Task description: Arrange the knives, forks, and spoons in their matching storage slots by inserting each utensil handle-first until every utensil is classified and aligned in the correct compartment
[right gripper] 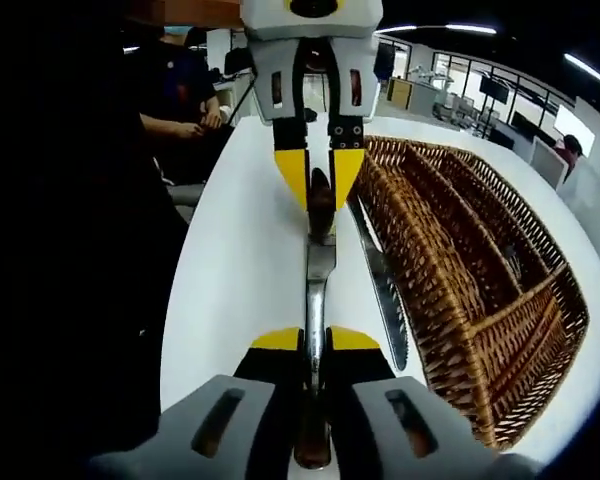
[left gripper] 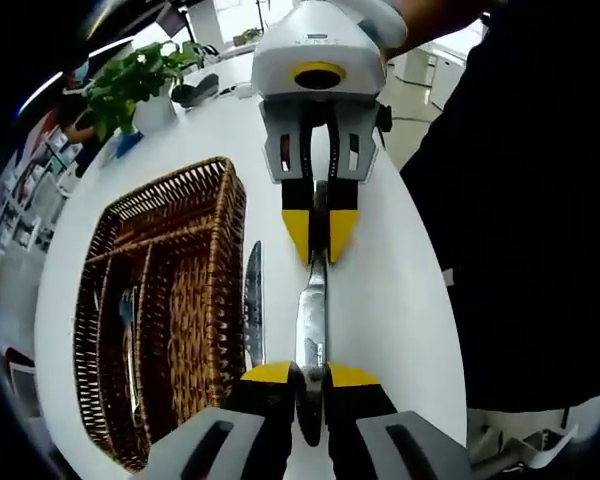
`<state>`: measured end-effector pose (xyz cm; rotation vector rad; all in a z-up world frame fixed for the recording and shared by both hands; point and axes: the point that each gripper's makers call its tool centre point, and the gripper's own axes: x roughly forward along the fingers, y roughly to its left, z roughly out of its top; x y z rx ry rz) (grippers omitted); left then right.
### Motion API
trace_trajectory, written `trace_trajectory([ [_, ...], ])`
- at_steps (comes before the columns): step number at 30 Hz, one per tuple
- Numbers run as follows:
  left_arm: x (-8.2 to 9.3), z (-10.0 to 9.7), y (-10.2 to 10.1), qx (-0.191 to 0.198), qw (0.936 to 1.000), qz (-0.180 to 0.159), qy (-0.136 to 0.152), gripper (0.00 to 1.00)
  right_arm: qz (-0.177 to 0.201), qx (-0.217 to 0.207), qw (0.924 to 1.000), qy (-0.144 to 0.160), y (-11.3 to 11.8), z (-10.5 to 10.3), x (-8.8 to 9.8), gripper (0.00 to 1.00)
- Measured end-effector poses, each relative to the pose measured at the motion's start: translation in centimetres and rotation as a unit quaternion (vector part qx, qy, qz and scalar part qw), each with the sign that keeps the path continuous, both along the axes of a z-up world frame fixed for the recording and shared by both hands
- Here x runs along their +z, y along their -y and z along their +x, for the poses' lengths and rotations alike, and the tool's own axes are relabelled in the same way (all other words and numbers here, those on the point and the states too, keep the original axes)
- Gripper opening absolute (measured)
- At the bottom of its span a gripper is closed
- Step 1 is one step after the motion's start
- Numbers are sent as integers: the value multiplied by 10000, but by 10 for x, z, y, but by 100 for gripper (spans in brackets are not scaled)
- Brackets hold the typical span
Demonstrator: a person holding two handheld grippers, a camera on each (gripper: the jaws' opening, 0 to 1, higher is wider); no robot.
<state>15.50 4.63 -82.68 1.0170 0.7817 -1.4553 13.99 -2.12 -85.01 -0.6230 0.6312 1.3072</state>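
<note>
A silver table knife [left gripper: 311,320] is held level above the white table [left gripper: 400,300] with a gripper on each end. My left gripper [left gripper: 310,376] is shut on the near end in the left gripper view, and my right gripper [left gripper: 320,232] faces it, shut on the far end. In the right gripper view the same knife [right gripper: 317,285] runs from my right gripper [right gripper: 315,340] up to my left gripper [right gripper: 320,178]. A second knife [left gripper: 253,305] [right gripper: 382,285] lies flat on the table beside the wicker basket [left gripper: 220,250] [right gripper: 430,290]. Utensils [left gripper: 128,335] lie in one basket slot.
The basket has several long compartments side by side. A potted plant [left gripper: 130,85] and a dark object [left gripper: 195,92] stand at the table's far end. A person in dark clothes [left gripper: 520,200] stands close to the table edge. Another person [right gripper: 175,95] sits farther off.
</note>
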Motion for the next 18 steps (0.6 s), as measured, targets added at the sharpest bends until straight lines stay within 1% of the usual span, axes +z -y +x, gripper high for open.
trace_trajectory([
  [3,7,2,-2,16,9999,-124,111,10,99,-55,9999,-56,-1,1,13,4],
  [5,14,4,-2,94,9995,-270,127,10,118,-37,9999,-7,-1,1,21,4],
  [7,18,4,-3,193,9990,-393,60,10,128,-21,9999,-10,-2,1,26,3],
  [9,19,6,-3,226,9986,-469,73,11,109,2,9999,17,-2,2,27,3],
  [12,16,7,-4,253,9987,-442,87,11,98,-3,9999,-23,-2,4,25,3],
  [15,12,6,-5,183,9989,-400,129,11,100,3,9999,-52,-3,4,24,3],
  [18,2,3,-7,-90,9995,-180,241,12,180,-13,9997,-187,-6,1,22,3],
])
